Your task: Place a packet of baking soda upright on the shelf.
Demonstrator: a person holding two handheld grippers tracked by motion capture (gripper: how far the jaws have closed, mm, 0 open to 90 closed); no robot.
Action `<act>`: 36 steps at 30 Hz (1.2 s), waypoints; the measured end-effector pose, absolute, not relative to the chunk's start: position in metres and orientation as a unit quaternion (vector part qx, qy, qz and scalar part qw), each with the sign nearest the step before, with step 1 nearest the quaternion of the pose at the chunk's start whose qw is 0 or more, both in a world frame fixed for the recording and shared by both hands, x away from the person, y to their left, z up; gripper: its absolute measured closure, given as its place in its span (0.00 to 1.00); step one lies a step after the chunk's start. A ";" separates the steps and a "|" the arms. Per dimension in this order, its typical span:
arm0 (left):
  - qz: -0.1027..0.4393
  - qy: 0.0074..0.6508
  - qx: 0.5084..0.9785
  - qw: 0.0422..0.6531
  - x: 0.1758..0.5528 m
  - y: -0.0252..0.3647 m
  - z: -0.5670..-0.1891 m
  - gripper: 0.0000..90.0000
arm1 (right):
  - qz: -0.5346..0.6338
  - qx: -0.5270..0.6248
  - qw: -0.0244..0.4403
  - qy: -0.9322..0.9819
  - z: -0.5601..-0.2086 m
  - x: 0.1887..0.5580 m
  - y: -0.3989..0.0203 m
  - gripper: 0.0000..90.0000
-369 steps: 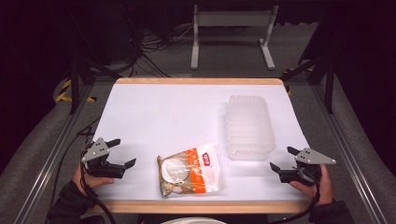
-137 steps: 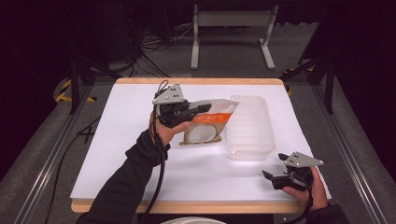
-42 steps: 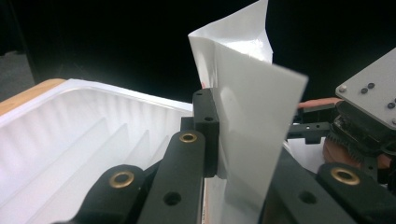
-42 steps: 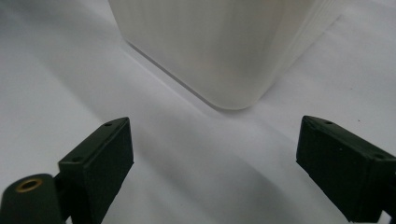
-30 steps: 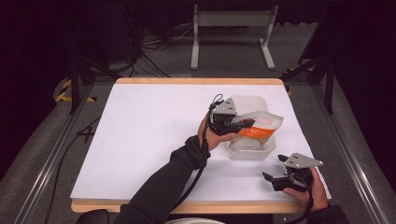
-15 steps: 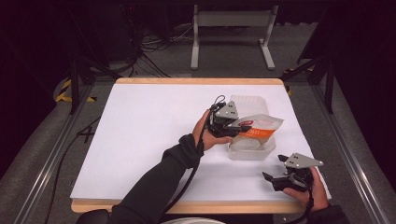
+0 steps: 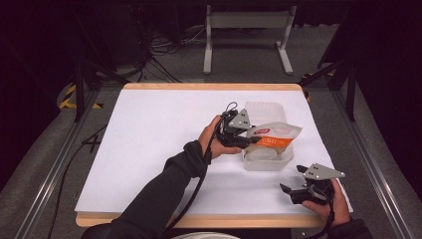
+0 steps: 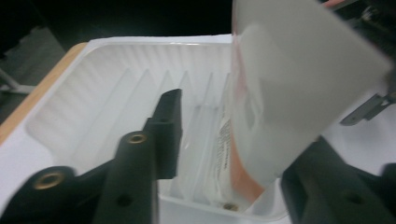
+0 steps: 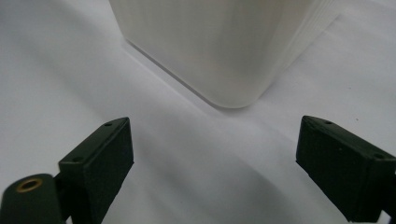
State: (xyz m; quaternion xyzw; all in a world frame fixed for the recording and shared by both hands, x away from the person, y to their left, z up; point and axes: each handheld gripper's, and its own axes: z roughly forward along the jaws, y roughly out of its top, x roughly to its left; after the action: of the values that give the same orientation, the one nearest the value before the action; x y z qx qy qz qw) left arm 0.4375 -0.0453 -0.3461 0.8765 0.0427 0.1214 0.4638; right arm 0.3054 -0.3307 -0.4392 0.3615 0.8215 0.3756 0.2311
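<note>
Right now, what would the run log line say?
left gripper: jaws just opening, packet between them, apart | packet: over tub | right gripper: open, on table

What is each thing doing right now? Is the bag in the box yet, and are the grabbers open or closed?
Bag: tilted, lower end down in the tub, top sticking out above the rim.
Tub: upright on the table, no lid, holding the bag.
Left gripper: at the bag over the tub, jaws apart and just been opening, bag between them.
Right gripper: resting on the table beside the tub, jaws open, holding nothing.
</note>
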 end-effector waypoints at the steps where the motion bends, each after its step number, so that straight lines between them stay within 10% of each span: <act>1: 0.125 0.045 0.877 0.462 0.437 -0.044 -0.346 0.59 | 0.375 0.361 0.232 0.821 -0.439 0.305 -0.331 0.13; 8: 0.175 0.076 0.883 0.429 0.433 -0.036 -0.346 0.29 | 0.375 0.361 0.232 0.822 -0.439 0.305 -0.330 0.13; 36: 0.210 0.089 0.885 0.407 0.417 0.046 -0.365 0.11 | 0.374 0.361 0.233 0.822 -0.439 0.305 -0.329 0.13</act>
State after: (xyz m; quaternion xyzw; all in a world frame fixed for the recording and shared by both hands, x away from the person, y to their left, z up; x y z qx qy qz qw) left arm 0.4171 0.0462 -0.3646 0.8846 0.0893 0.2100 0.4066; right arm 0.3050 -0.3295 -0.4392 0.3605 0.8223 0.3738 0.2326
